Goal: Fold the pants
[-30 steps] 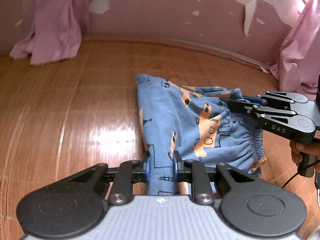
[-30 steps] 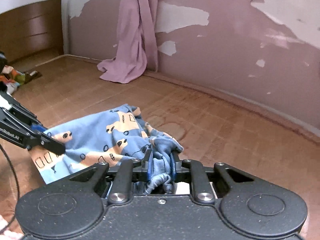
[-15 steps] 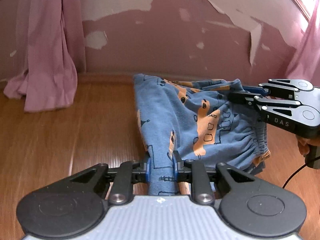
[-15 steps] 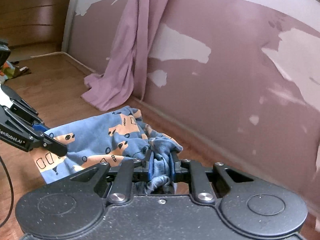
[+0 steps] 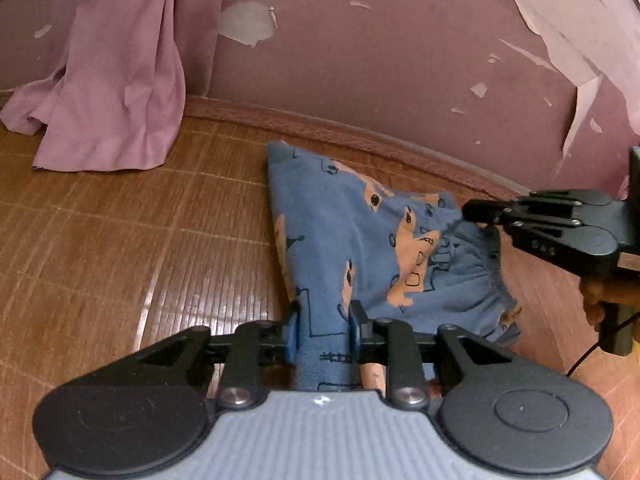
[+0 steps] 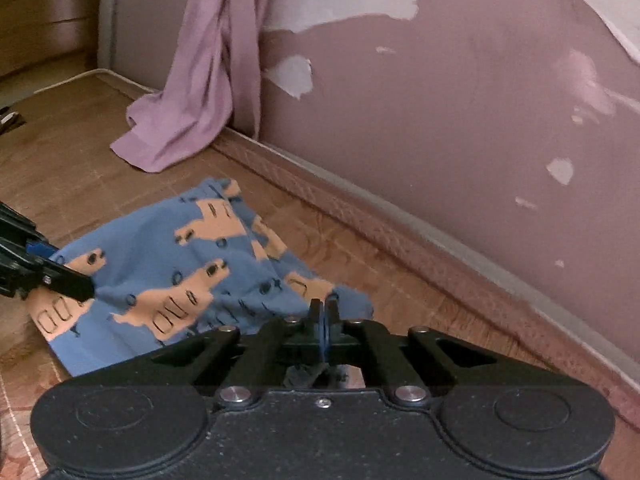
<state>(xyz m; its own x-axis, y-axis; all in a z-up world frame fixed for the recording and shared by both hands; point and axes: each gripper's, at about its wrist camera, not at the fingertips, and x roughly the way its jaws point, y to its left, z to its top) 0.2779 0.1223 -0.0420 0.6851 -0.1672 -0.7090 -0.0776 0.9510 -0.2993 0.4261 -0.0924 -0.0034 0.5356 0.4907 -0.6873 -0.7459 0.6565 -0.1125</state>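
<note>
1. Left wrist view: you've carried the pants nearer the wall, far end back on the floor, so the fold looks mid-carry. Your left gripper is clamped on a bunched blue edge

2. Right wrist view: right gripper has pinched much tighter, fingers nearly together on a thin edge of cloth

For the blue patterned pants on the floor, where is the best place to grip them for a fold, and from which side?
Grip the pants at the two corners of the near edge, coming in low from the side away from the wall. That edge sits bunched, while the far end lies against the floor. The left gripper and right gripper are each clamped on such a corner.
</note>
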